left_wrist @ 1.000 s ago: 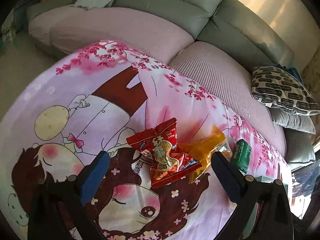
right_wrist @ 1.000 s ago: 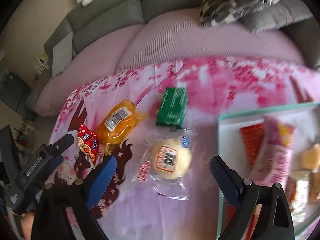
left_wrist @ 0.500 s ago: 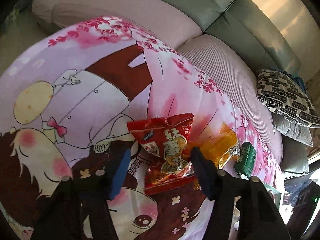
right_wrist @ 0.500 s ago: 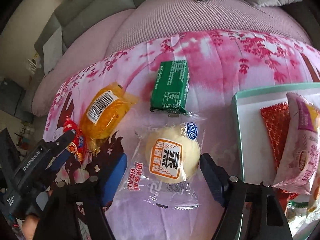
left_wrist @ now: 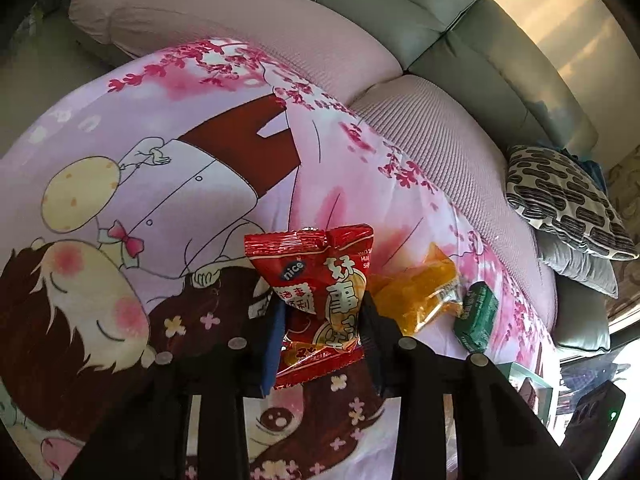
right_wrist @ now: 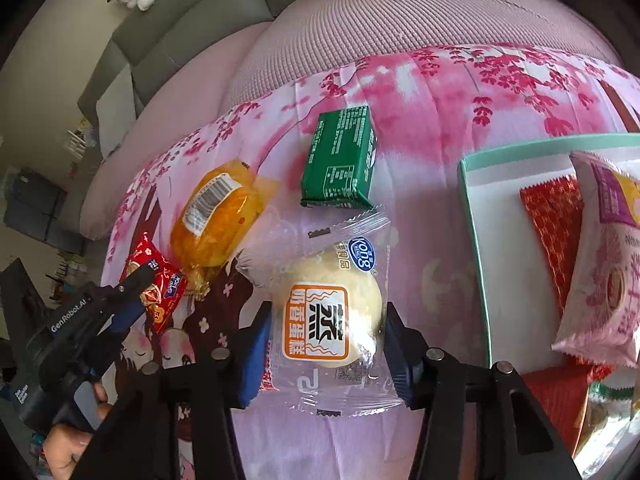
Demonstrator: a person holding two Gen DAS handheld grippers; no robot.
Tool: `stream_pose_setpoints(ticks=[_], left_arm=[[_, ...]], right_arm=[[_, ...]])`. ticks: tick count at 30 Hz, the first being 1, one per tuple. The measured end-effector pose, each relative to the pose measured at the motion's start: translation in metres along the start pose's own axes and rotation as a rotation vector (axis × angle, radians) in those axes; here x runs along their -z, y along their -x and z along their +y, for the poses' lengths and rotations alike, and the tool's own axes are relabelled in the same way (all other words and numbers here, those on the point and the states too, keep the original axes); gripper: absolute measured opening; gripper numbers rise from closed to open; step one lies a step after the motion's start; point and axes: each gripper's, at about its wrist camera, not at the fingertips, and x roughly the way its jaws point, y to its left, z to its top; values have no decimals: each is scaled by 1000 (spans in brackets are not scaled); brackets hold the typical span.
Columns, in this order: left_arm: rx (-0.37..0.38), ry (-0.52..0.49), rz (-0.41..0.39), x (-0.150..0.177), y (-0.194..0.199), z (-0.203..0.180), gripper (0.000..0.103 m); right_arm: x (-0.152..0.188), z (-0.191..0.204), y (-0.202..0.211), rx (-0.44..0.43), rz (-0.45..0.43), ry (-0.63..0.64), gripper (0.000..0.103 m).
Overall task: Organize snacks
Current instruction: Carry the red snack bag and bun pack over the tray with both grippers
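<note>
A red snack packet [left_wrist: 320, 276] stands crumpled between the blue pads of my left gripper [left_wrist: 320, 308], whose jaws are closing and press on it. From the right wrist the same packet [right_wrist: 160, 284] shows in that gripper [right_wrist: 132, 300] at the left. My right gripper [right_wrist: 326, 316] is closing around a round steamed cake in a clear wrapper [right_wrist: 324, 312]. Its pads stand close at both sides, and the cake lies flat and unsqueezed. An orange packet [right_wrist: 220, 216] and a green box [right_wrist: 340, 164] lie on the blanket behind it.
A mint-rimmed white tray [right_wrist: 476, 248] at the right holds a pink packet [right_wrist: 608, 264], a red packet [right_wrist: 556, 216] and others. The cartoon blanket [left_wrist: 160, 140] covers a pink sofa seat. A patterned pillow [left_wrist: 568, 200] lies far right. A hand [right_wrist: 68, 452] holds the left gripper.
Both grippers' jaws have drawn in from wide open. The left has closed onto the red packet, which now stands up crumpled. The right has sunk toward the cake, its pads narrowing around it.
</note>
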Motion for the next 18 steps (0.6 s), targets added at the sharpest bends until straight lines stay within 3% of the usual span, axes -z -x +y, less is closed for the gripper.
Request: stream_pose_setpoints(ticks=[6, 18], left_arm=[[0, -12, -33, 9, 22, -5, 36], [104, -97, -36, 37, 45, -47, 36]], right_arm=[[19, -2, 27, -22, -50, 4, 54], [53, -19, 91, -49, -150, -14, 54]])
